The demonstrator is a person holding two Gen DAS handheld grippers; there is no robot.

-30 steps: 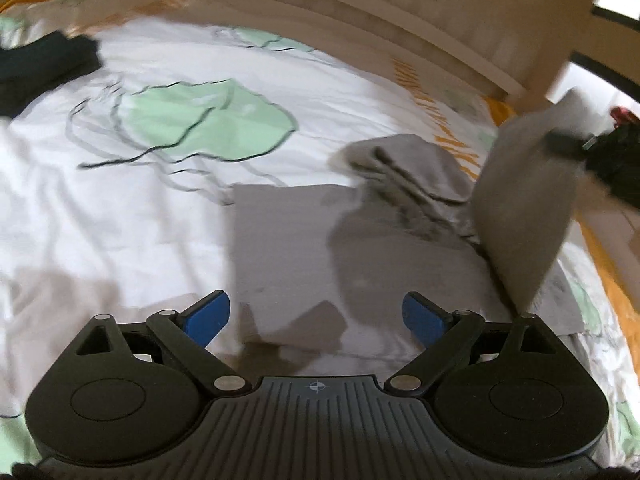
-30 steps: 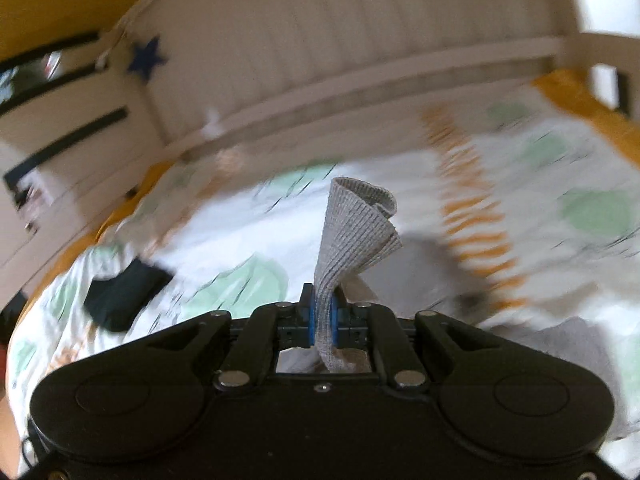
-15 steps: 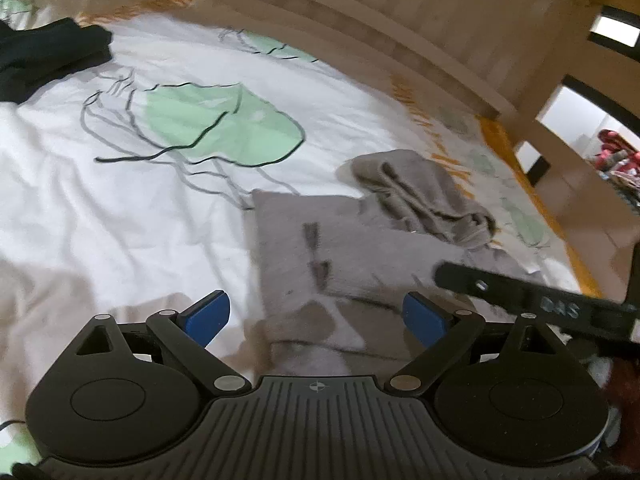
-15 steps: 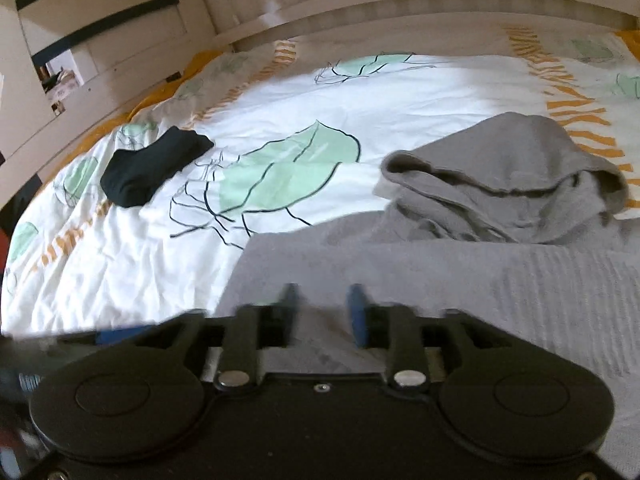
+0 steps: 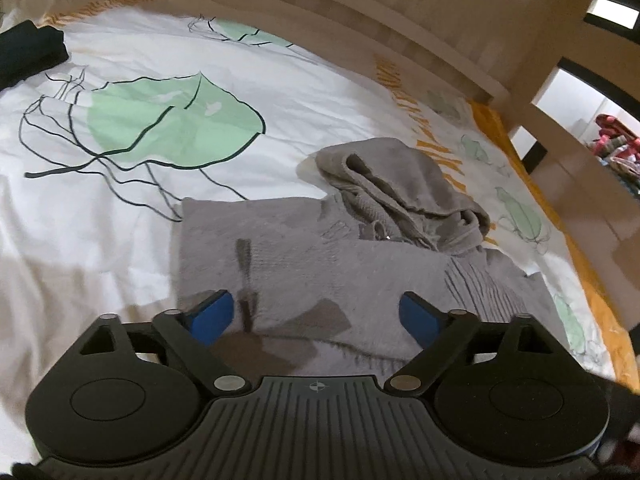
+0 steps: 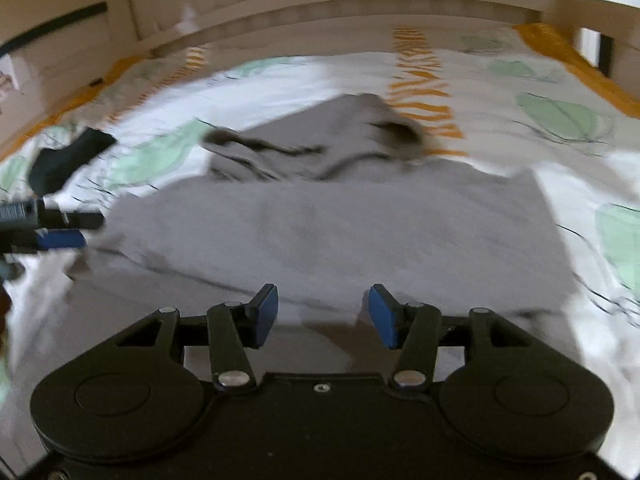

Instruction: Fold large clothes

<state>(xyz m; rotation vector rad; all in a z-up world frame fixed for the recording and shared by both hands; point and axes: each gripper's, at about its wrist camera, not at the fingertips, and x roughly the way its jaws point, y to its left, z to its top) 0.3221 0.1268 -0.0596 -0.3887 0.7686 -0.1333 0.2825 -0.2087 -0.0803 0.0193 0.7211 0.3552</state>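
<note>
A grey hooded sweater (image 5: pixel 320 256) is laid on the bed's leaf-printed white cover (image 5: pixel 100 208), its body spread flat and its hood (image 5: pixel 400 192) bunched in a heap at the far end. The left tool (image 5: pixel 316 316) is held low over the near edge of the sweater, with its blue pads (image 5: pixel 212 316) spread wide apart and nothing gripped between them; the flat grey cloth is seen directly ahead of it and the hood ahead and slightly to its right. The right tool (image 6: pixel 323 316) is likewise released, its pads parted over the near hem, with the grey body (image 6: pixel 340 224) stretched out ahead and the crumpled hood (image 6: pixel 340 140) beyond that. The right wrist view is blurred. The left tool (image 6: pixel 48 228) is seen from the side at the left edge of that view, beside the sweater's left border. A dark folded garment (image 5: pixel 28 54) is lying well apart, far ahead to the left of both tools. A pale wooden bed rail (image 5: pixel 360 12) is seen beyond the cover.
</note>
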